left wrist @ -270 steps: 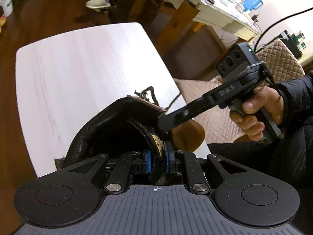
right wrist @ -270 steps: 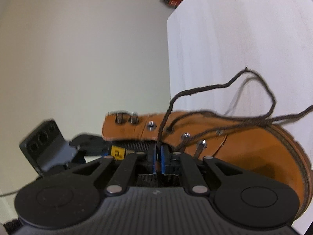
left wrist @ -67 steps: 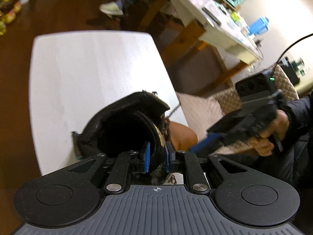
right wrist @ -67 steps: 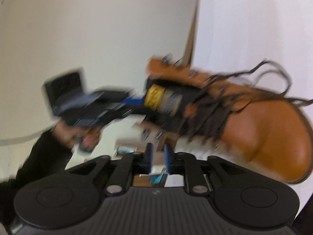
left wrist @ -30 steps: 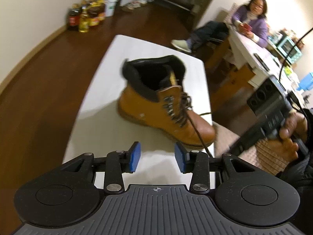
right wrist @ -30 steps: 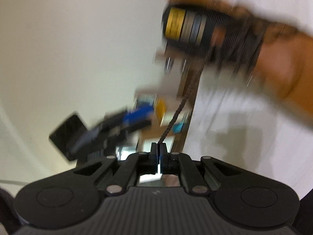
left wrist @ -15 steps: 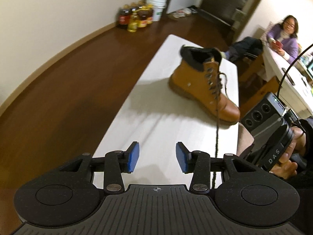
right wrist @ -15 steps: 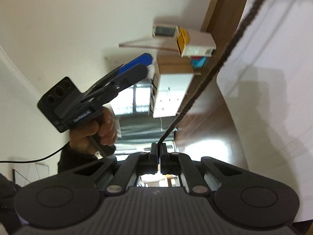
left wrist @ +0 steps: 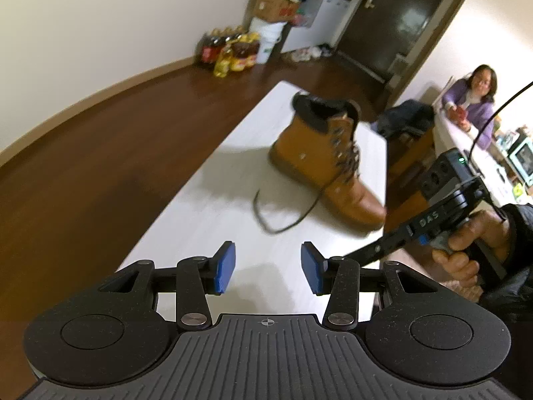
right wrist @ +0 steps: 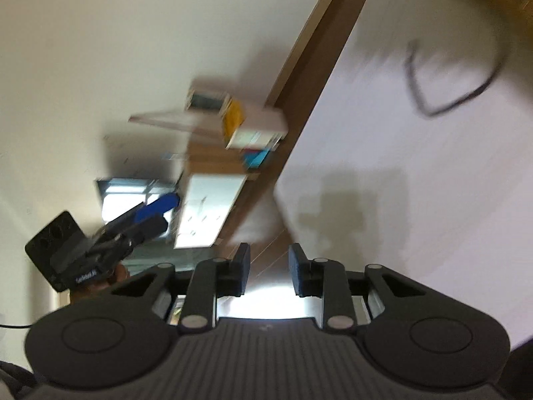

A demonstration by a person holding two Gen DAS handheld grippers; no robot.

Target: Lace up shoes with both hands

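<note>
A tan leather ankle boot with a black padded collar (left wrist: 319, 153) stands upright on the white rectangular table (left wrist: 206, 213), toward its far right part, its long axis running diagonally with the toe pointing near-right toward the table's edge and the heel toward the far end. A dark brown lace (left wrist: 283, 213) trails from the eyelets and curls loose on the tabletop. The left gripper (left wrist: 268, 271) hangs wide apart and empty above the near end. The right gripper (right wrist: 266, 273) also stands parted, holding nothing.

Bottles (left wrist: 230, 51), white bucket (left wrist: 267, 39), cardboard box (left wrist: 273, 6) by the wall.
</note>
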